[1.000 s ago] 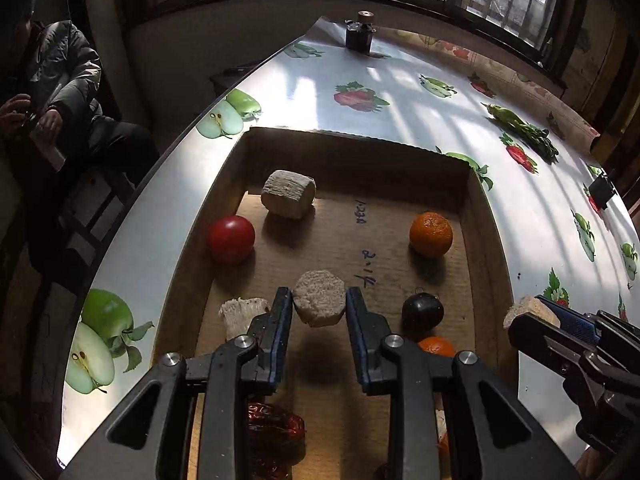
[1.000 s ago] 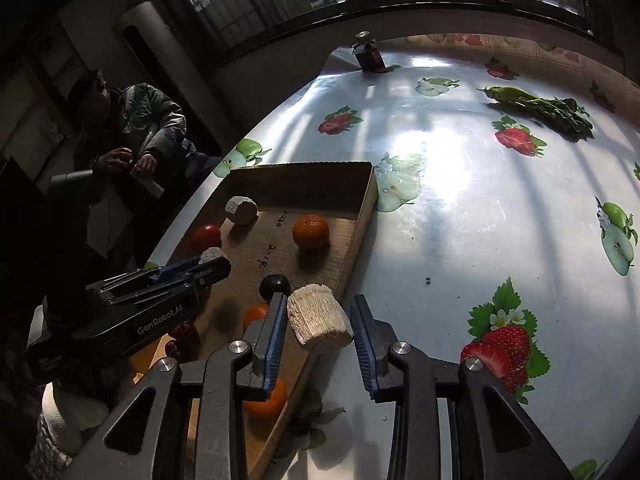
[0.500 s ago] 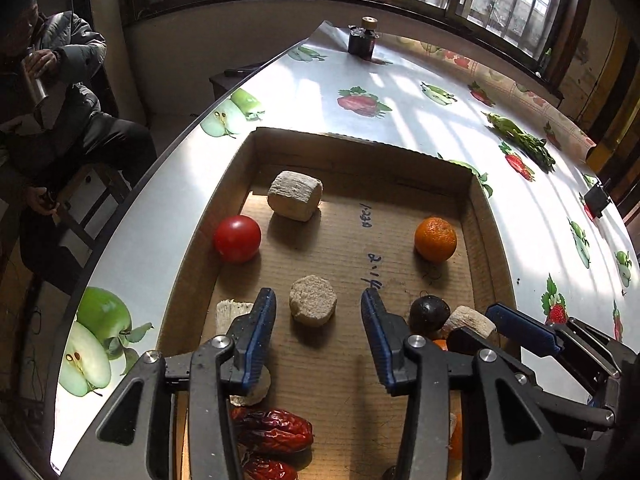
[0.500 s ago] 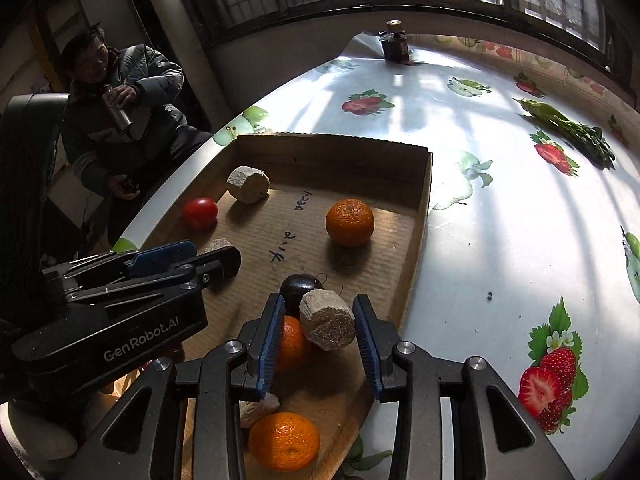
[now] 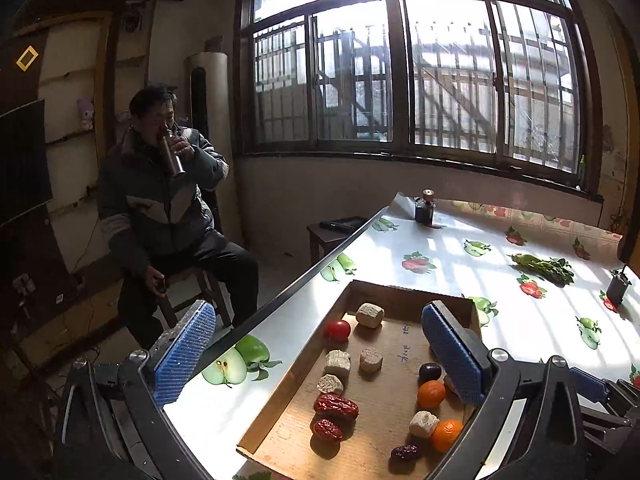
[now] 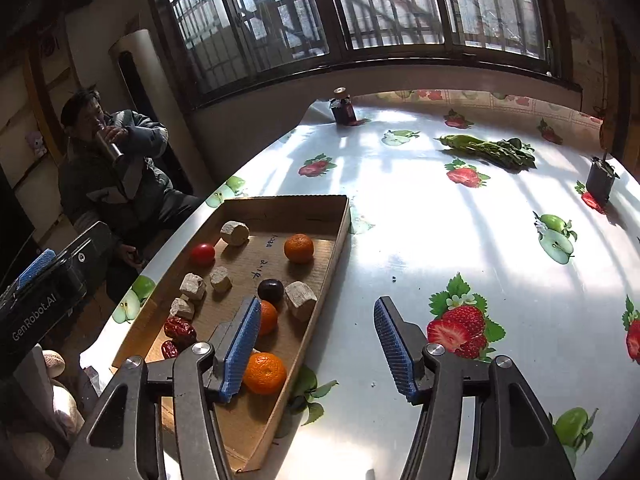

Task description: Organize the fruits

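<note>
Both tongs opening, nothing between pads: left tongs (image 5: 320, 360) above cardboard tray (image 6: 340, 236), right tongs (image 6: 318, 346) straddling its near edge. Oranges (image 6: 299, 248), dates (image 5: 336, 407), plum (image 6: 270, 290) w/in tray, ahead.

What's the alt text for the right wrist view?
Open, empty right hand-held gripper hovers over a fruit-print tablecloth beside a shallow cardboard tray holding mandarins, a tomato, a dark plum, red dates and pale chunks.
</note>
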